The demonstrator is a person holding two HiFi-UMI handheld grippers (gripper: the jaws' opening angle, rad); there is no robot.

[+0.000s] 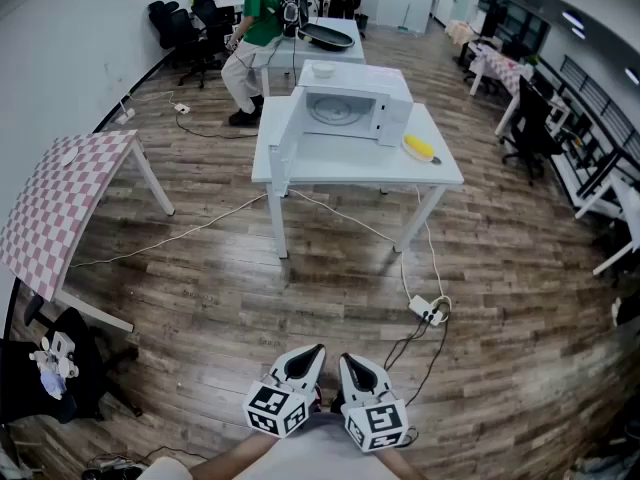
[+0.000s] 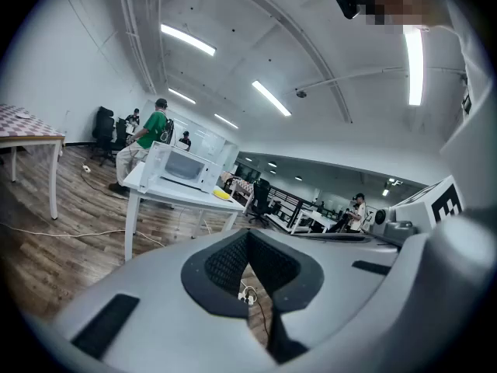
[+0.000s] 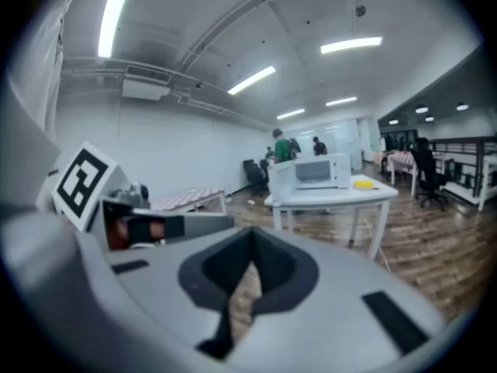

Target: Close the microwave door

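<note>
A white microwave (image 1: 345,111) stands on a white table (image 1: 350,168) several steps ahead of me. Its door (image 1: 283,140) hangs wide open on the left, showing the turntable inside. The left gripper view has the microwave (image 2: 185,169) small at mid-left; in the right gripper view the microwave (image 3: 318,171) lies just right of centre. My left gripper (image 1: 316,352) and right gripper (image 1: 347,360) are side by side low in the head view, far from the table. Both are shut with nothing between the jaws, as the left gripper (image 2: 248,234) and right gripper (image 3: 252,249) show in their own views.
A yellow object (image 1: 420,148) lies on the table right of the microwave. A power strip (image 1: 428,311) and cables cross the wood floor between me and the table. A checkered table (image 1: 60,203) stands at left. A person in green (image 1: 258,33) walks behind, near another table.
</note>
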